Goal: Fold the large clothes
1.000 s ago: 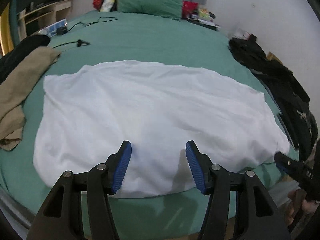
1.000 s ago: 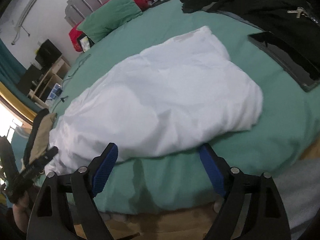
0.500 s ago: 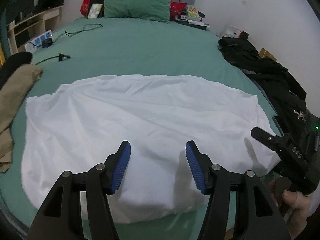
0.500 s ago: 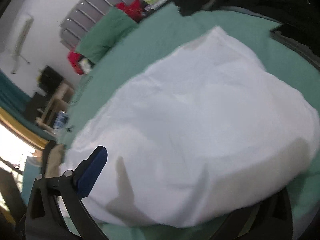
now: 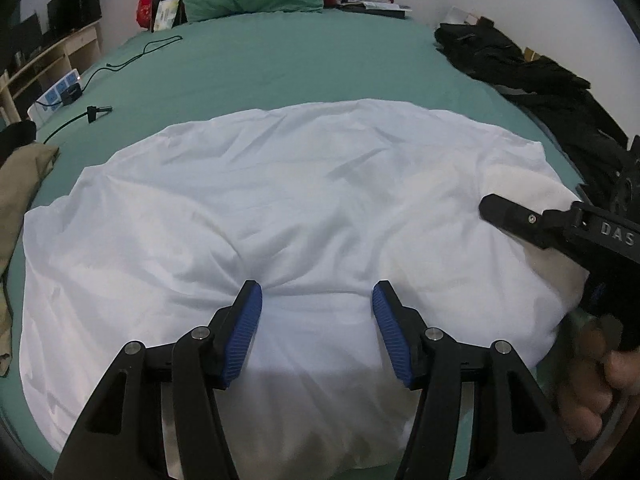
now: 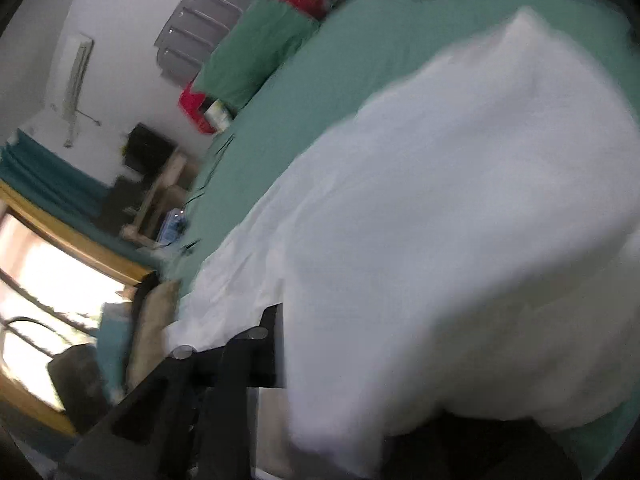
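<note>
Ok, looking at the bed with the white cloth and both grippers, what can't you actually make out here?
- Right gripper, right wrist view: blurred, and the white cloth covers its tips as its jaws close; a grip can't be confirmed.
- Right gripper, left wrist view: only one finger shows; the frame edge cuts the rest.
- White cloth's near edge, left wrist view: hidden behind the left gripper.
- Garment type: no sleeves or collar visible.

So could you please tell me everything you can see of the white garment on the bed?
The white garment is large, of thin, creased cloth, and lies spread flat across the green bed. Its near edge hangs over the bed's side. The left gripper presses into it with open jaws, puckering the cloth between them. The right gripper is at its right end, jaws closing with cloth between them. A tan garment lies beside its left edge.
</note>
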A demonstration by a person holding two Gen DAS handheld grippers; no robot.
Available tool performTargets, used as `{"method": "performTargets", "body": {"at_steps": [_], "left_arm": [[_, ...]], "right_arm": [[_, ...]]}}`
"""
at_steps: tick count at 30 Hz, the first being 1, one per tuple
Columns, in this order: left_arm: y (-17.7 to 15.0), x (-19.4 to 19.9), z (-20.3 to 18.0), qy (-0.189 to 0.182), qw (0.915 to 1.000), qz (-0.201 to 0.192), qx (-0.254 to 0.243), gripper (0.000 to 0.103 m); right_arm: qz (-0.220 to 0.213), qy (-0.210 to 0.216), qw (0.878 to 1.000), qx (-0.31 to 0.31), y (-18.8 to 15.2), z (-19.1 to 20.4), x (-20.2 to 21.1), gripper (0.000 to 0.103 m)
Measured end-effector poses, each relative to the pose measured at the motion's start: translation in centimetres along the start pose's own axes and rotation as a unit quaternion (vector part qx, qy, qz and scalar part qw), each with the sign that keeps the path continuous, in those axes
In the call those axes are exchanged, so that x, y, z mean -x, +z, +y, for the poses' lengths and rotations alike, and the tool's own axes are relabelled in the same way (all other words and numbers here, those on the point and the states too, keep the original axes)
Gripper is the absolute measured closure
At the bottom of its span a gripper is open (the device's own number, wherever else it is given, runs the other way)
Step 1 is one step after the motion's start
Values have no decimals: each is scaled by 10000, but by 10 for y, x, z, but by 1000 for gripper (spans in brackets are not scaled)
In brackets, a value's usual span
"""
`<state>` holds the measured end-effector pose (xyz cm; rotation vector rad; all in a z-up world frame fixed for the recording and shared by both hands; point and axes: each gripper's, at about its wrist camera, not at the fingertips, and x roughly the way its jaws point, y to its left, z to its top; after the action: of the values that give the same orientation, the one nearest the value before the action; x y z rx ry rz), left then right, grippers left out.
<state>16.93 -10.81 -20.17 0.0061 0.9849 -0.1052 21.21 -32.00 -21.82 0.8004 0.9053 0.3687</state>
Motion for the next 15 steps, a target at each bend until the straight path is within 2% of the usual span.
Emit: {"method": "performTargets", "body": {"at_steps": [5,9,11,13,15], "left_arm": [[6,-1,3,-166,9998,97,-43,42],[10,6,18,-502,9984,142,204,42],[11,17,32,-573,9978,37,339,42],[13,32,46,-349,9984,-189,395,42],[15,50,67,-335,9967,-430,594,42]], "right_arm": [[-109,-211,9981,571,2,35,6,87],[-154,-543,9913,1187,-3,73,8,87],[-159,-723,9867,1447,-6,89,6,87],[-149,-952,9801,1737,-8,105,4,87],[-115,-1209,9711,2054,-11,122,0,87]]}}
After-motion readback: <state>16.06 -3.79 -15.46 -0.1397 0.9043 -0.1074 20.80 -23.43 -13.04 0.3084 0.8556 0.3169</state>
